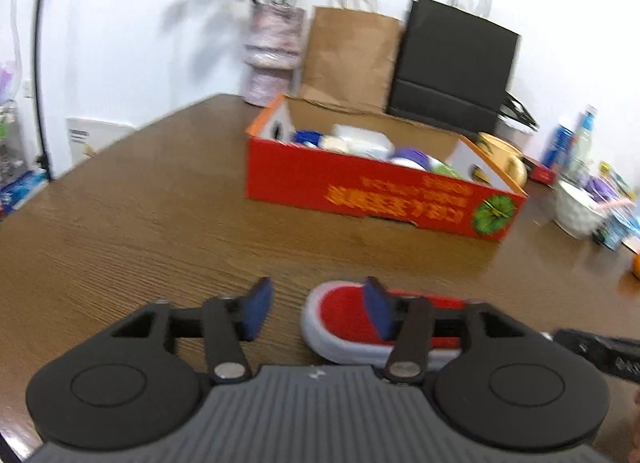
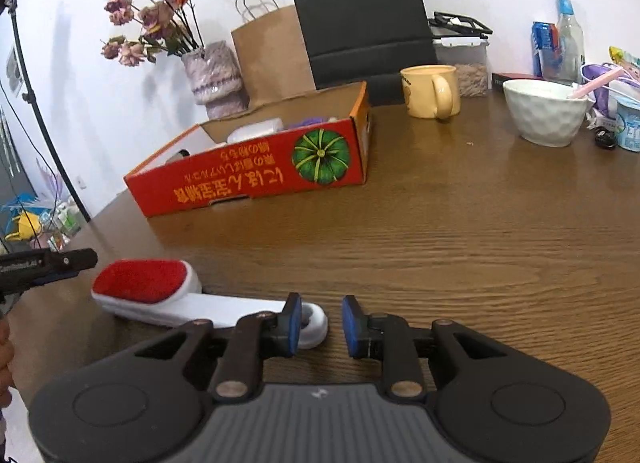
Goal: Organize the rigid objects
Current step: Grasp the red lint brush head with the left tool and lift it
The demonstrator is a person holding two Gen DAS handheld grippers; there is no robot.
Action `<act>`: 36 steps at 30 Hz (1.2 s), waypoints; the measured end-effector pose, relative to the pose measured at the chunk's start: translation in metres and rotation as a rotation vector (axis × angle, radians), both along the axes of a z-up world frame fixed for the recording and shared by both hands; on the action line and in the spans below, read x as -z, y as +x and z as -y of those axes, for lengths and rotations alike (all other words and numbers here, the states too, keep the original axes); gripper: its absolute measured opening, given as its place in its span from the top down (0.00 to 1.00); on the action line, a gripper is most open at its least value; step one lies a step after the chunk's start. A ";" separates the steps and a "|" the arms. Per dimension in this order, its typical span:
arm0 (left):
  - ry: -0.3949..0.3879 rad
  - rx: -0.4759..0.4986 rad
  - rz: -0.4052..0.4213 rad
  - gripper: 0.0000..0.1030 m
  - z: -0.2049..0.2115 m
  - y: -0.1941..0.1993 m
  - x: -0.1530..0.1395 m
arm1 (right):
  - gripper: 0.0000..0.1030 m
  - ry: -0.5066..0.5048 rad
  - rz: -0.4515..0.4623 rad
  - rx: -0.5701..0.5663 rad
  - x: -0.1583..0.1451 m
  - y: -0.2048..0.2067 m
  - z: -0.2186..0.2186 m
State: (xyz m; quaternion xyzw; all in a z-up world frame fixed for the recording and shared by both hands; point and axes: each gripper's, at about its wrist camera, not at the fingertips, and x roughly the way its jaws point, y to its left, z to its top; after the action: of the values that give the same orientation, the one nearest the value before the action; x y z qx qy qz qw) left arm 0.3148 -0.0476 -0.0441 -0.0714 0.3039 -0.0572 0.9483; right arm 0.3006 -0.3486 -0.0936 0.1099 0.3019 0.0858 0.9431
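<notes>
Here, a white plastic lint brush with a red velvet pad [image 2: 148,291] is lying flat on the brown wood-grain table [image 2: 440,243], on the near left side of the scene, and its long white handle is pointing to the right. The left gripper [image 1: 318,313] is hanging over the red head of this brush; its two blue pads are standing apart, one over the bare table and the other over the red pad, and they are not pressing on anything. The right gripper [image 2: 322,325] is sitting low at the near edge of the table, just beside the round end of the handle. Its blue pads are standing close together with only a narrow gap, nothing is between them, and the left pad is covering a part of the handle end, so I cannot tell if it is touching it. Farther on the table, an open red cardboard box with a green pumpkin picture [image 2: 256,171] is holding several small white and purple items. Behind the box, a brown paper bag [image 2: 272,59], a black paper bag [image 2: 360,15] and a knitted pink vase with dried flowers [image 2: 214,75] are standing against the white wall. To the far right, a yellow ceramic mug [image 2: 430,91] and a white dimpled bowl [image 2: 544,111] are standing apart from each other.
</notes>
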 end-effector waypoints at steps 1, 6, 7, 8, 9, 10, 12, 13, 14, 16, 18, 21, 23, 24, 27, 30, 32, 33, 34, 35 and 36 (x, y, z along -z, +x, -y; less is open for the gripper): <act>-0.013 0.024 -0.017 0.42 0.002 0.001 0.004 | 0.80 0.004 -0.005 0.001 0.000 0.001 -0.001; -0.033 0.041 -0.029 0.51 0.007 0.005 0.013 | 0.84 0.013 -0.011 0.001 -0.001 0.002 -0.002; -0.031 0.039 -0.029 0.57 0.006 0.005 0.012 | 0.87 0.027 -0.010 0.000 -0.001 0.003 0.000; -0.037 0.038 -0.035 0.60 0.005 0.005 0.012 | 0.87 0.033 -0.010 0.010 -0.001 0.003 0.001; -0.048 0.034 -0.042 0.62 0.003 0.006 0.011 | 0.87 0.037 -0.006 0.020 0.000 0.003 0.001; -0.059 0.024 -0.046 0.64 0.001 0.005 0.010 | 0.87 0.046 0.001 0.029 0.002 0.002 0.000; -0.064 0.009 -0.030 0.64 0.000 -0.001 0.009 | 0.87 0.068 0.006 0.040 0.003 0.000 0.000; -0.056 0.005 -0.001 0.64 0.000 -0.006 0.007 | 0.87 0.078 0.022 0.045 0.002 -0.003 -0.001; -0.051 0.000 0.036 0.64 0.000 -0.012 0.004 | 0.87 0.083 0.037 0.052 0.000 -0.005 -0.002; -0.048 0.002 0.087 0.64 0.000 -0.016 -0.006 | 0.87 0.069 0.081 0.059 -0.012 -0.007 -0.007; -0.071 0.004 0.147 0.64 -0.003 -0.011 -0.026 | 0.87 0.049 0.153 0.055 -0.035 -0.006 -0.011; -0.109 0.017 0.264 0.64 -0.009 0.004 -0.066 | 0.87 0.029 0.297 0.046 -0.084 0.007 -0.015; -0.115 0.024 0.324 0.64 -0.011 0.020 -0.093 | 0.87 0.010 0.362 0.048 -0.111 0.020 -0.017; -0.122 0.026 0.328 0.64 -0.012 0.031 -0.103 | 0.87 -0.005 0.385 0.051 -0.123 0.029 -0.019; -0.131 0.022 0.330 0.64 -0.012 0.062 -0.117 | 0.87 -0.008 0.396 0.050 -0.141 0.059 -0.018; -0.121 0.020 0.293 0.64 -0.014 0.096 -0.118 | 0.87 0.000 0.361 0.046 -0.143 0.094 -0.017; -0.123 0.023 0.248 0.64 -0.016 0.120 -0.111 | 0.87 -0.008 0.315 0.044 -0.139 0.124 -0.016; -0.123 0.021 0.208 0.64 -0.015 0.135 -0.104 | 0.87 -0.007 0.291 0.044 -0.135 0.137 -0.017; -0.123 0.021 0.176 0.64 -0.016 0.145 -0.097 | 0.87 -0.007 0.258 0.043 -0.128 0.151 -0.017; -0.123 0.022 0.134 0.64 -0.015 0.159 -0.087 | 0.87 -0.008 0.218 0.046 -0.119 0.166 -0.016; -0.123 0.026 0.100 0.64 -0.014 0.170 -0.078 | 0.87 -0.008 0.177 0.051 -0.111 0.177 -0.015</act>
State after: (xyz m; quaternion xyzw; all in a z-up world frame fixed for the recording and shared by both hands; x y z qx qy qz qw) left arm 0.4850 -0.0334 0.0335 -0.1227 0.2531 -0.0914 0.9553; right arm 0.4776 -0.3333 0.0173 0.1058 0.2150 0.0699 0.9683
